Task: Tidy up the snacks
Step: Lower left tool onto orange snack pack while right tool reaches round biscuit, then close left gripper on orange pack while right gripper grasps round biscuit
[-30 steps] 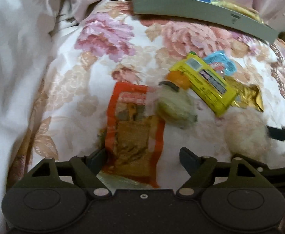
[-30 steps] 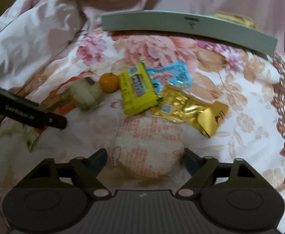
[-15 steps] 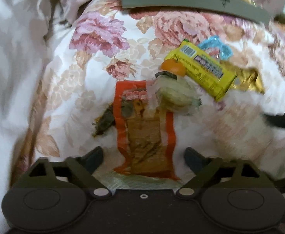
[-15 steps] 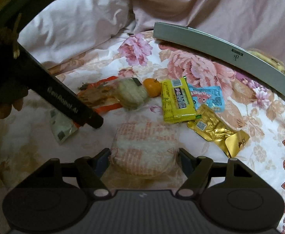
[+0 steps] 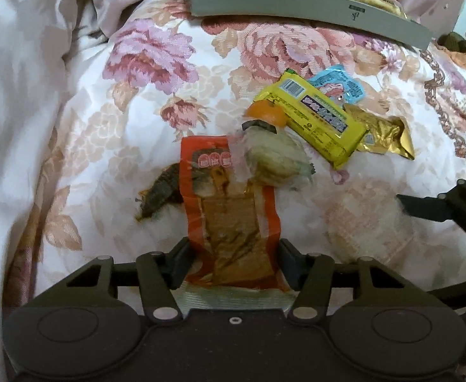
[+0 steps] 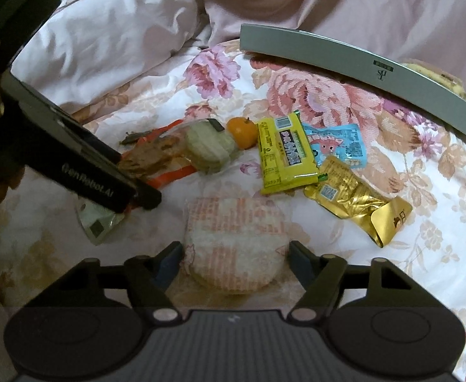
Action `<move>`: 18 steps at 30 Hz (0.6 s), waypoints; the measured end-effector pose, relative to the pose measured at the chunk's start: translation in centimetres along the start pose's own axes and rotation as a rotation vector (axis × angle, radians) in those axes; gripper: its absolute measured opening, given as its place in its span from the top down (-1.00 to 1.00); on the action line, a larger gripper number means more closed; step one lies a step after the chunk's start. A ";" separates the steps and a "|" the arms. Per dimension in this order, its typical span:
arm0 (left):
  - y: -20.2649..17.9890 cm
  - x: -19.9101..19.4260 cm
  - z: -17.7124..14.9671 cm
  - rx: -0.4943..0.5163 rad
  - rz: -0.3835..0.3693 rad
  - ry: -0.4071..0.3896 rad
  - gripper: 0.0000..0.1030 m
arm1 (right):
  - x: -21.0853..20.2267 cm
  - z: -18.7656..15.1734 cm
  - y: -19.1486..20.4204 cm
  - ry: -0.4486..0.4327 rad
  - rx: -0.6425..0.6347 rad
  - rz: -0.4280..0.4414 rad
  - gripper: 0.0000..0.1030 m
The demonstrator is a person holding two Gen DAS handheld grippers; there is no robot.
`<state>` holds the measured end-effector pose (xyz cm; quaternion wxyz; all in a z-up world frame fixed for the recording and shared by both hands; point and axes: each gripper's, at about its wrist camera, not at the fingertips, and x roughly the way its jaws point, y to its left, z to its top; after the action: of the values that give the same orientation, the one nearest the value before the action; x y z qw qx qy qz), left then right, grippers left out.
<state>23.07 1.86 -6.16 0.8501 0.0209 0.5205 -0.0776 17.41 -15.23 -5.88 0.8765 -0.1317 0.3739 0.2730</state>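
Left gripper (image 5: 233,254) jaws, just closing, clench the orange packet (image 5: 229,219); right gripper (image 6: 234,259) jaws, likewise closing, flank the round cake (image 6: 234,245) without clear contact; both aligned for lifting off the bed (image 6: 424,222).

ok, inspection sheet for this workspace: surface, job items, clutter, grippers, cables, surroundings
Surface: floral quilt on a bed, rumpled.
Job's things: orange packet, round white packet, yellow packet, blue packet, gold packet, green-filled clear pack, small orange fruit; grey tray behind, already holding snacks.
Clutter: dark scrap beside the orange packet.
Grippers: left gripper has just closed onto the orange packet; right gripper closing around the round white packet, contact unclear.
Cables: nothing seen.
Surroundings: pink bedding.
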 end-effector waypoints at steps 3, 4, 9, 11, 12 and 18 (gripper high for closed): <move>-0.3 -0.4 -0.2 -0.003 -0.027 0.007 -0.13 | -0.1 -0.1 0.6 0.000 -0.041 -0.011 -0.43; -0.4 -0.5 -0.3 -0.005 -0.039 0.009 -0.13 | -0.2 -0.1 0.9 -0.003 -0.057 -0.018 -0.43; -0.7 -0.9 -0.5 0.000 -0.066 0.004 -0.13 | -0.9 -0.3 2.5 -0.029 -0.187 -0.094 -0.43; -0.7 -0.6 -0.5 0.007 -0.055 0.005 -0.14 | -1.2 -0.4 2.9 -0.047 -0.236 -0.129 -0.43; -0.7 -0.3 -0.4 0.016 -0.046 0.007 -0.14 | -1.2 -0.4 3.1 -0.052 -0.254 -0.145 -0.43; -1.2 0.7 -0.2 0.088 -0.001 -0.021 -0.29 | -1.1 -0.4 3.0 -0.046 -0.259 -0.172 -0.43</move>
<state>23.06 0.58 -6.81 0.8537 0.0573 0.5077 -0.1013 14.80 -13.37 -5.44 0.8806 -0.2690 0.3029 0.2460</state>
